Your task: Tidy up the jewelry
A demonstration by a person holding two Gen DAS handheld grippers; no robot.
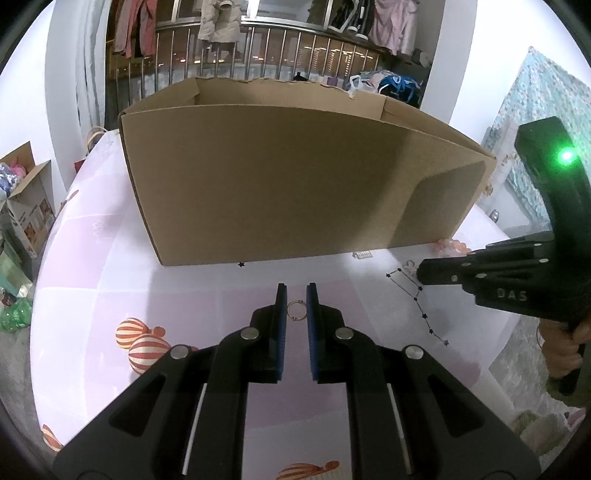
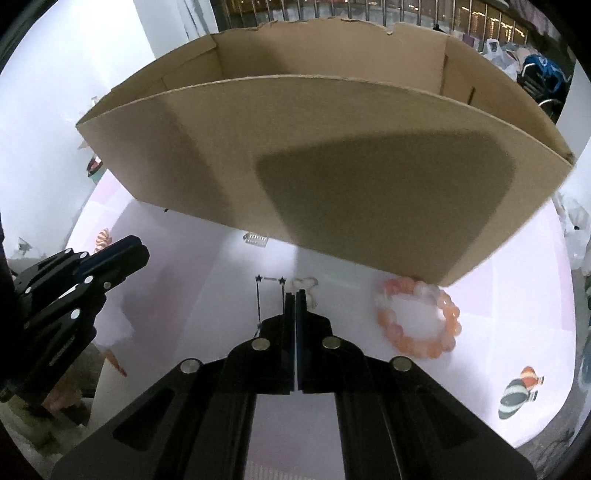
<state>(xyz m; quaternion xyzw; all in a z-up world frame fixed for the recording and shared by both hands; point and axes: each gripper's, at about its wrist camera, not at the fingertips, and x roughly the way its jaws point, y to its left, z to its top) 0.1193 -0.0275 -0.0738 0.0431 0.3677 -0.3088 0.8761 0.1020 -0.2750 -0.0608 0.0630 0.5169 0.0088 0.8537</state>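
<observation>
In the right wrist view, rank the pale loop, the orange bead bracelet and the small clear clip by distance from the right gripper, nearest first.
1. Pale loop: just beyond the right gripper, slightly right.
2. Orange bead bracelet: farther right, at the cardboard box corner.
3. Small clear clip: ahead-left, against the box's base.

A home: clothes [image 1: 218, 22] hang above a balcony railing [image 1: 258, 48]; a balloon-print tablecloth [image 1: 92, 280] covers the table.
</observation>
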